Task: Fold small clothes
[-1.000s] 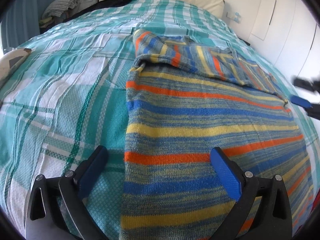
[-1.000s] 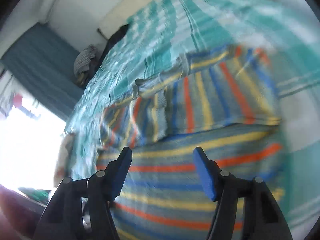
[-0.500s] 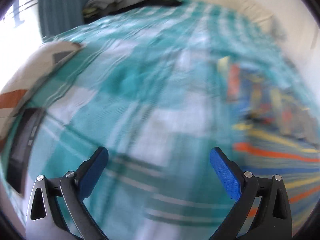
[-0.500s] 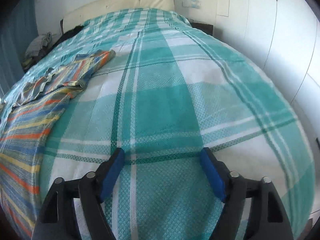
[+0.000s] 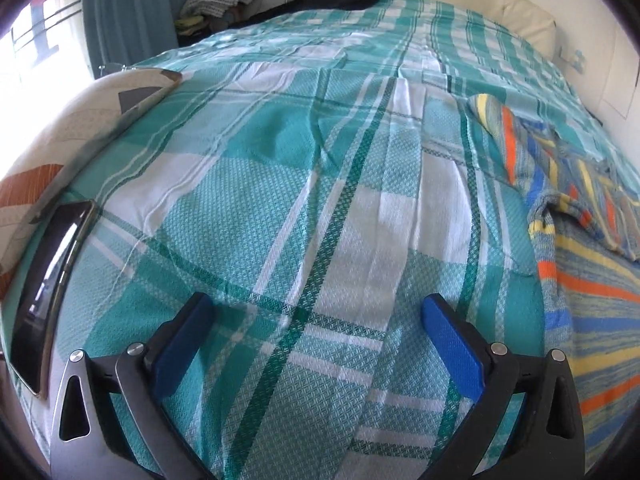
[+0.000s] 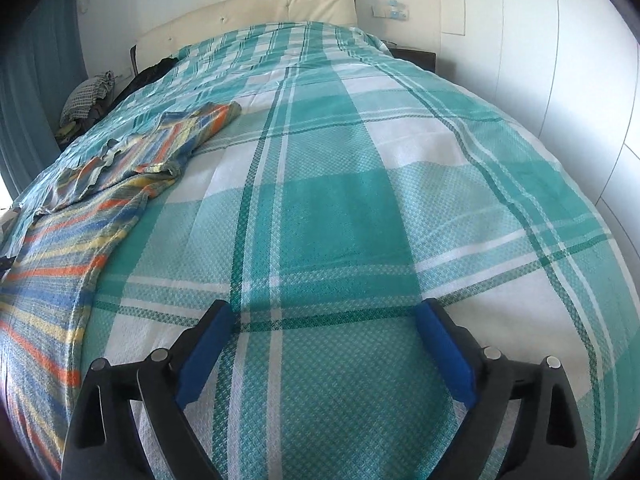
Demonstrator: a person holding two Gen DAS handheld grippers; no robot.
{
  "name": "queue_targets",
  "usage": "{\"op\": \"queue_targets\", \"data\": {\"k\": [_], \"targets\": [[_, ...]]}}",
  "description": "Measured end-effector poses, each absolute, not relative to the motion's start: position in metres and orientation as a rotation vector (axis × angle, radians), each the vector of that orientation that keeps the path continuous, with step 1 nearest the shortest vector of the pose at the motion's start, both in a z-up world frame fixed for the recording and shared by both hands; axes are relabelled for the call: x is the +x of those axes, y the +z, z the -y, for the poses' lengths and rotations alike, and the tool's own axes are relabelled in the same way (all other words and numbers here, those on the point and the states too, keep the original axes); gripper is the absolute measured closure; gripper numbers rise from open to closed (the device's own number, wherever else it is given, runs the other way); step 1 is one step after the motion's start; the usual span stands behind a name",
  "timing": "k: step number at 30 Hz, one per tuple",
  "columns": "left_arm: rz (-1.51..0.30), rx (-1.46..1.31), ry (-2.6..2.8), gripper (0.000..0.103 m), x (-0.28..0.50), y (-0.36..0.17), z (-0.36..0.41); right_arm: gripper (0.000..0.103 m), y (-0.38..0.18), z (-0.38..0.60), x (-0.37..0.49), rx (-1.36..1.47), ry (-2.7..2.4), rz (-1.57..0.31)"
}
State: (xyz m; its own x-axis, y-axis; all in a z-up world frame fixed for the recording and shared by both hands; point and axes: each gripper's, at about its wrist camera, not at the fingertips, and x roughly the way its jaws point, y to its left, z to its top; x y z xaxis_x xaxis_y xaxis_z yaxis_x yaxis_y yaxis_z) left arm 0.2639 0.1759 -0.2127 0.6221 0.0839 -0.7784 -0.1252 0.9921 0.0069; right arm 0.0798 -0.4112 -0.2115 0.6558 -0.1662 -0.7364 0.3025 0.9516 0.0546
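A striped knit garment [image 5: 592, 264] lies flat on the bed [image 5: 320, 208], at three o'clock of the released left claw [image 5: 316, 344]. The right claw [image 6: 324, 348], jaws just widened, holds nothing. Soft, light, floppy; best pinched at an edge corner.

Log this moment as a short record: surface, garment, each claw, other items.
surface: bed with a teal and white plaid bedspread
garment: striped knit sweater, lying flat with the top part folded over; touched by neither claw
left claw: open, over bare bedspread, sweater at its right
right claw: open, jaws have just been opening, nothing between them, sweater at its left
other items: patterned pillow and dark phone-like slab at the bed's left edge; cream headboard
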Motion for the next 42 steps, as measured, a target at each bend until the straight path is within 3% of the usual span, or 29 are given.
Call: {"op": "queue_targets", "data": {"k": [42], "targets": [[-0.891, -0.046, 0.118, 0.0, 0.2597, -0.2121, -0.174, 0.009, -0.2116, 0.4109, 0.0799, 0.176, -0.266, -0.817]]}}
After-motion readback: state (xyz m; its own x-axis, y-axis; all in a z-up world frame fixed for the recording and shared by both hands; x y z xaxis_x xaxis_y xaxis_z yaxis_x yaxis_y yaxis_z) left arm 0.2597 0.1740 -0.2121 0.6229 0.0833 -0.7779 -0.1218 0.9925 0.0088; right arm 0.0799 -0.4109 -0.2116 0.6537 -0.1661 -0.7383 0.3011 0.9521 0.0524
